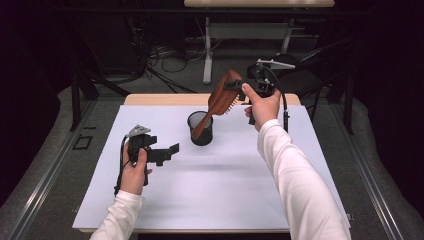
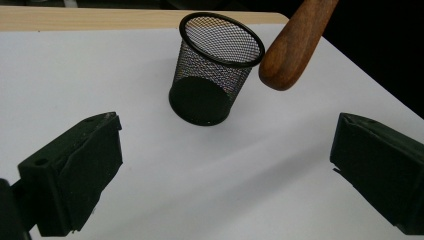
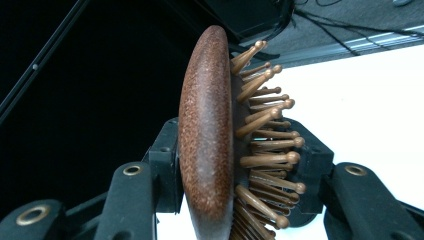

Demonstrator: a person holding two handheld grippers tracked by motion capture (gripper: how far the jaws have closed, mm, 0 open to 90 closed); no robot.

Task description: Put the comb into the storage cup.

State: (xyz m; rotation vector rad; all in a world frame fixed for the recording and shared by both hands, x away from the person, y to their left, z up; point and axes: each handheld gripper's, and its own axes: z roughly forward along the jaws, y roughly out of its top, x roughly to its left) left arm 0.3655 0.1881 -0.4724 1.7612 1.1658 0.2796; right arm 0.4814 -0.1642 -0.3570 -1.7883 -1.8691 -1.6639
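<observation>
The right gripper (image 1: pixel 239 86) is clamped across the head of the wooden hairbrush (image 1: pixel 218 101), one jaw on its back and one on the pins, with the handle tip just beside the rim of the mesh cup (image 1: pixel 201 128) on the white mat (image 1: pixel 210 200). The uneven pins give poor purchase, so the brush may pivot, strike the rim and tip the light cup. Count: one brush, one cup, two grippers; the left gripper (image 1: pixel 168 153) stands open, empty, near the cup.

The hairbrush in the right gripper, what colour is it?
The hairbrush is reddish-brown wood with lighter tan wooden pins. It shows best in the right gripper view.
</observation>
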